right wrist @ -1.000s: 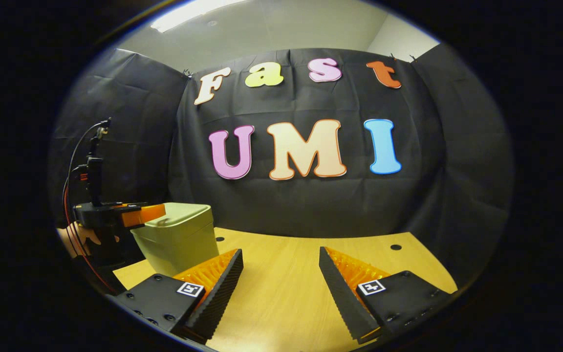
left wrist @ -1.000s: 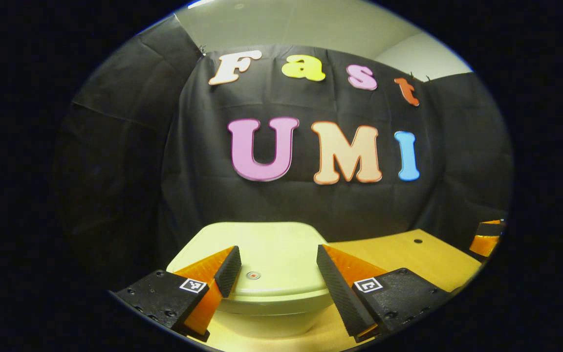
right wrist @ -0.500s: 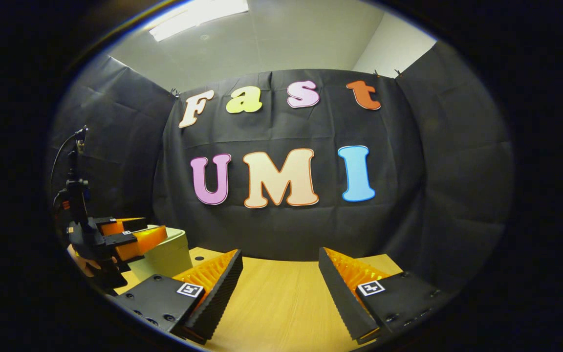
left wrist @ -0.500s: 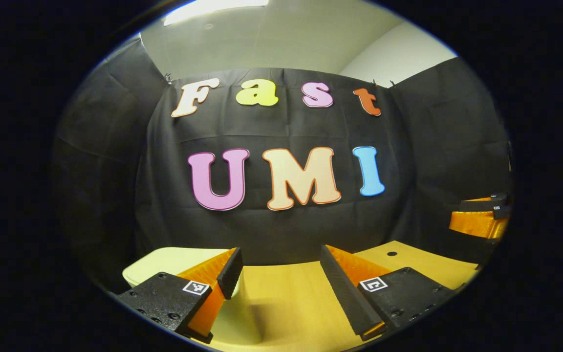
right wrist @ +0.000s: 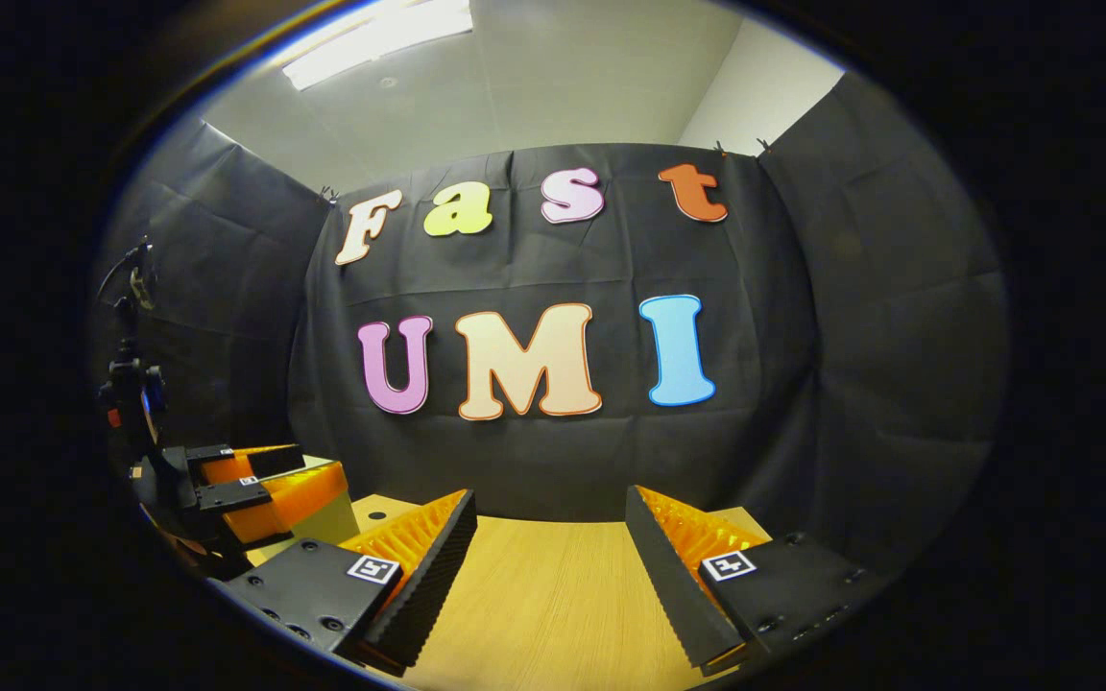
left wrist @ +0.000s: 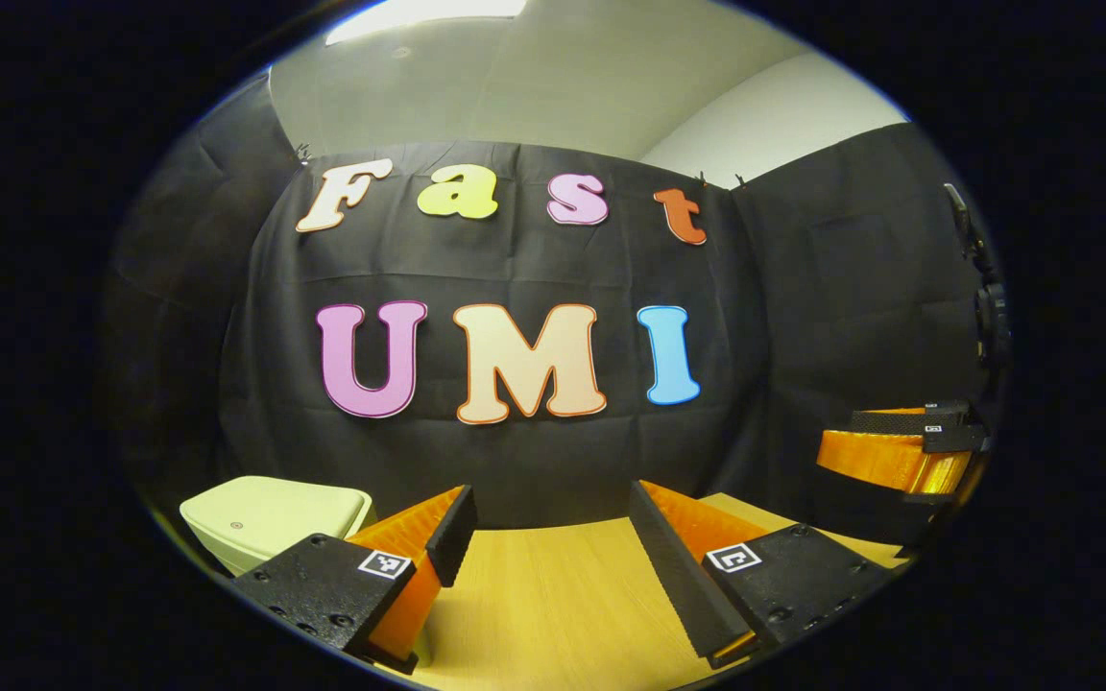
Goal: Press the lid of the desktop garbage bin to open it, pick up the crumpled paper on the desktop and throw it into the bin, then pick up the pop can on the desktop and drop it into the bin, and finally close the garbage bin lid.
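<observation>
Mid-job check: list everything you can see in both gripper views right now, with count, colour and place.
bin: one, pale yellow-green, lid closed, on the table at the left of the left gripper view.
table: one, light wood, under both grippers.
cloth wall: black, behind the table.
ceiling light: one, white, overhead.
left gripper: one, fingers apart, nothing between them, over the table right of the bin.
right gripper: one, fingers apart, nothing between them, over bare table.

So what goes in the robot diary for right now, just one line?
pale green plastic bin: lid shut | left gripper: open, empty | right gripper: open, empty | wooden table
</observation>
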A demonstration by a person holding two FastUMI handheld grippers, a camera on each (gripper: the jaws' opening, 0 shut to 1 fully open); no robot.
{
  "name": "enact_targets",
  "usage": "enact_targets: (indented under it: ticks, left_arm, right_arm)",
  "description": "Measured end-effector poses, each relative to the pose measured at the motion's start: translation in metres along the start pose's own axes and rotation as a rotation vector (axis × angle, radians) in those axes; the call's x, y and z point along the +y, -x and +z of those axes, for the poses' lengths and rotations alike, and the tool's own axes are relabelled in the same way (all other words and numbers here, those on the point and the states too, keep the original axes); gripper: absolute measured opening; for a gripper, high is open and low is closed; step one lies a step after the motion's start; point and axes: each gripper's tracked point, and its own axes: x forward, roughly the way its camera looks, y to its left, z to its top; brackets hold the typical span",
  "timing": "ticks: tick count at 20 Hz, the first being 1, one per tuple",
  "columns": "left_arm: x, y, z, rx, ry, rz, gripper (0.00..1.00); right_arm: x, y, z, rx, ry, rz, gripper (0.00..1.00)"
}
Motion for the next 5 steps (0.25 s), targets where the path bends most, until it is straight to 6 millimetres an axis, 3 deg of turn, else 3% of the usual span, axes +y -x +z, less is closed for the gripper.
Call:
enact_targets:
  ticks: [2,5]
  left_arm:
    - [-0.0049,0.0007,0.0,0.0,0.013,-0.007,0.95]
    - [-0.0062,0.0005,0.0016,0.002,0.014,-0.011,0.99]
  right_arm:
    - [-0.0007,0.0007,0.0009,-0.003,0.007,0.001,0.99]
    - [0.0009,0.0015,0.0019,-0.001,0.012,0.006,0.98]
